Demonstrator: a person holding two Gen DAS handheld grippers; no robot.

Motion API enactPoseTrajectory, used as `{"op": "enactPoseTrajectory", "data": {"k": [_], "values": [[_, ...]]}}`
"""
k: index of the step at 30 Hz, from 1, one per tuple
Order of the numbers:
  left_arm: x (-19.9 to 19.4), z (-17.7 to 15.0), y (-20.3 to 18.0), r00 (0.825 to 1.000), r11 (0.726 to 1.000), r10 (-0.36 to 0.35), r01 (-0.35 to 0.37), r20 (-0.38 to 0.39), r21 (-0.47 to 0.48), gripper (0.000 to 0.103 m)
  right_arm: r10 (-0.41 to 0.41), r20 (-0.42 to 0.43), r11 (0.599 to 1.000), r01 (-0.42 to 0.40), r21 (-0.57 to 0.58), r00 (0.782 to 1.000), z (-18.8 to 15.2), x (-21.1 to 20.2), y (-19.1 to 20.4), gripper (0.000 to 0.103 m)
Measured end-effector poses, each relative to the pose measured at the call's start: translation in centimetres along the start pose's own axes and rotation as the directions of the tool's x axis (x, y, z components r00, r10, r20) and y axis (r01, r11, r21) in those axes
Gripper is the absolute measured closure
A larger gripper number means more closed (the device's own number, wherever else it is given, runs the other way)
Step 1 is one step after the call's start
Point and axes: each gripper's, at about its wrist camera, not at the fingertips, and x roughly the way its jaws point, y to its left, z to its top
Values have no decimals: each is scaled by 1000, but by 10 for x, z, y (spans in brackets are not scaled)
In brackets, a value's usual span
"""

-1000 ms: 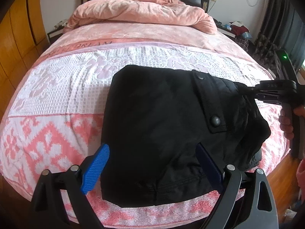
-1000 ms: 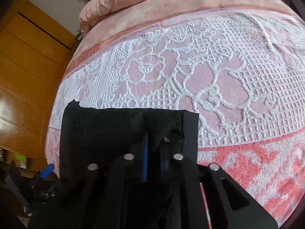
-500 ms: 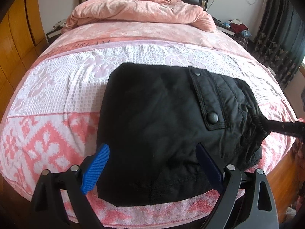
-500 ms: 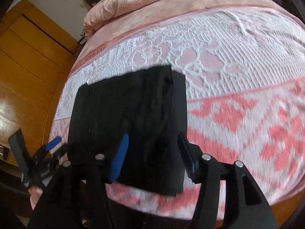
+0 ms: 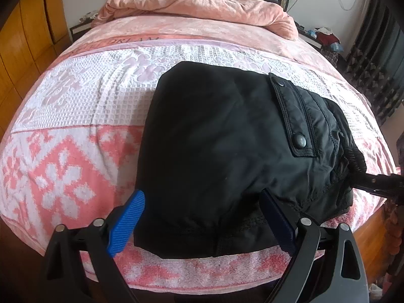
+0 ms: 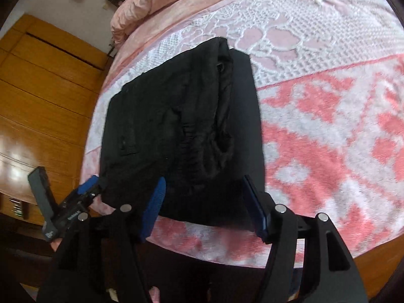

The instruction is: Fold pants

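Observation:
The black pants (image 5: 227,146) lie folded in a compact stack near the foot of the bed; a buttoned pocket flap (image 5: 298,126) faces up. They also show in the right wrist view (image 6: 181,131). My left gripper (image 5: 202,224) is open, its blue pads either side of the stack's near edge, holding nothing. My right gripper (image 6: 204,207) is open at the stack's waistband side, holding nothing. Its black tip (image 5: 376,181) shows beside the pants in the left wrist view. The left gripper also shows in the right wrist view (image 6: 83,194).
The bed carries a pink and white patterned cover (image 5: 75,131) and a bunched pink duvet (image 5: 197,2) at the headboard. Wooden wardrobes (image 6: 45,96) stand on one side, dark curtains (image 5: 376,50) on the other. The bed's edge is just under both grippers.
My right gripper was shut on the pants a second ago; it has opened, let go and drawn back to the bed's edge. The left gripper has edged closer to the stack.

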Motion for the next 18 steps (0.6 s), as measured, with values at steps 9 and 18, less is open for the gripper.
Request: {"op": "enactPoseTrajectory", "data": {"k": [9, 18], "values": [[-1, 2, 10, 1000, 1000, 5, -5, -4, -20, 10, -4, 15, 998, 5, -63, 1000, -1, 1, 15, 83], [1, 5, 23, 1000, 1000, -4, 3, -20, -21, 10, -78, -14, 996, 78, -42, 997, -3, 16, 1, 85]]}}
